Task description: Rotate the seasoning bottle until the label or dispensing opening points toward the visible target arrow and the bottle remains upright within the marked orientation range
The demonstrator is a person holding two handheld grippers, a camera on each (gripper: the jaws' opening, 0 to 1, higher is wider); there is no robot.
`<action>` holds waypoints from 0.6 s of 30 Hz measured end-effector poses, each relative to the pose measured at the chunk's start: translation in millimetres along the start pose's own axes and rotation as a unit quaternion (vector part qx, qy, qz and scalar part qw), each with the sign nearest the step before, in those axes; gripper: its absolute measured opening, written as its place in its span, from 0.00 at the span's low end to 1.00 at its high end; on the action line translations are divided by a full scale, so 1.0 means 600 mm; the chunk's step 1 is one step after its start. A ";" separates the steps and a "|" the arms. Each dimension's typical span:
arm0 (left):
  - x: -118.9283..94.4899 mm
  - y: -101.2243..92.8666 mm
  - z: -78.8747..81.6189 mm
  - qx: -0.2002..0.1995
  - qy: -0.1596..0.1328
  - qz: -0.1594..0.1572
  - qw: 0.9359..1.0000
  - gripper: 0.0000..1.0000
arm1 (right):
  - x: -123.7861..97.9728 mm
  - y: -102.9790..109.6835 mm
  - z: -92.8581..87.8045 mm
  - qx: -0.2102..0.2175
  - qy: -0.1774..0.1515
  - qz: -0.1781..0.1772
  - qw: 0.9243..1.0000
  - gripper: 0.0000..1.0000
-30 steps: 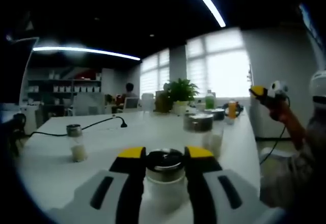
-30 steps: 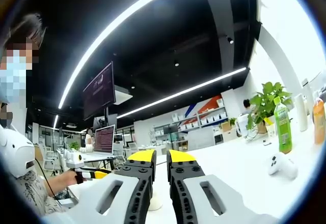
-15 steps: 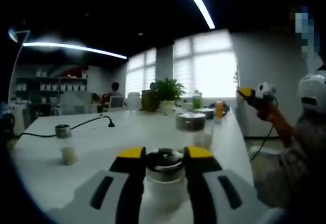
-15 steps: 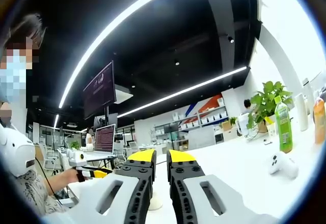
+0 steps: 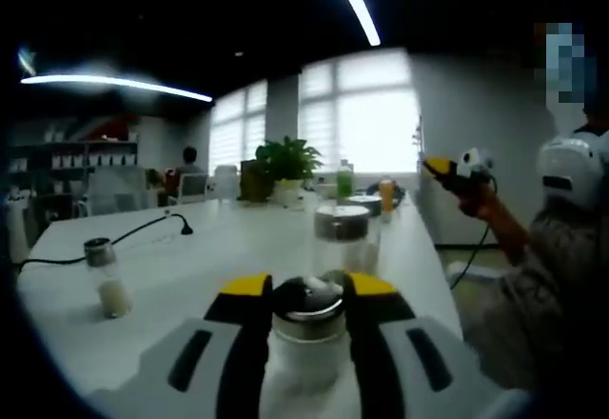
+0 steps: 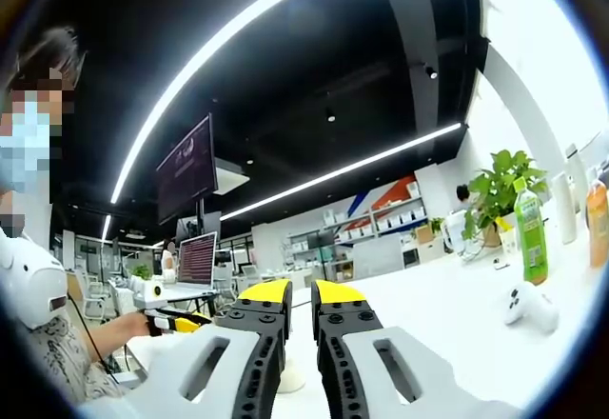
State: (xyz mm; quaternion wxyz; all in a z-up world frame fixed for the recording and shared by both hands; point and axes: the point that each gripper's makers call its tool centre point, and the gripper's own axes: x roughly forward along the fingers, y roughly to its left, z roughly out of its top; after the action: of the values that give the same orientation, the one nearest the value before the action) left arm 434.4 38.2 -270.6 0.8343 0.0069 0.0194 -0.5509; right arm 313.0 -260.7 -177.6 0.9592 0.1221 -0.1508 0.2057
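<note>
A glass seasoning bottle (image 5: 308, 329) with a shiny metal cap and white contents stands upright on the white table (image 5: 209, 267). My left gripper (image 5: 311, 287) is shut on it, a yellow-tipped jaw on each side of the cap. I can make out neither a label nor an arrow. My right gripper (image 6: 301, 295) is held up in the air, its jaws close together with nothing between them. That right gripper (image 5: 445, 167) also appears at the right of the left gripper view, raised in a person's hand. The left gripper (image 6: 183, 324) appears low on the left of the right gripper view.
A second, wider metal-lidded jar (image 5: 341, 233) stands just beyond the held bottle. A small shaker (image 5: 103, 278) is at the left beside a black cable (image 5: 143, 230). Farther off are a plant (image 5: 282, 162), a green bottle (image 6: 530, 233) and a white controller (image 6: 528, 307).
The left gripper view has swung, so the shaker, jar and plant slid leftward in it. The bottle stays in the left jaws. The right gripper view is almost unchanged.
</note>
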 end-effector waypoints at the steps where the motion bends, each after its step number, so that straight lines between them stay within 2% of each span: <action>1: 0.000 0.001 0.000 -0.002 0.000 -0.002 1.000 0.31 | 0.000 0.000 0.000 0.000 0.000 0.000 1.000 0.07; 18: -0.001 -0.003 -0.001 0.005 0.000 -0.045 0.999 0.31 | 0.001 0.004 0.001 0.013 -0.005 0.010 1.000 0.07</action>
State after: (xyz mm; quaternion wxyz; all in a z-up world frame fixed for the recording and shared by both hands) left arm 432.5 37.8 -271.3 0.8088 0.0104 0.0172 -0.5877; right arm 312.3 -258.8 -176.4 0.9547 0.1343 -0.1539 0.2164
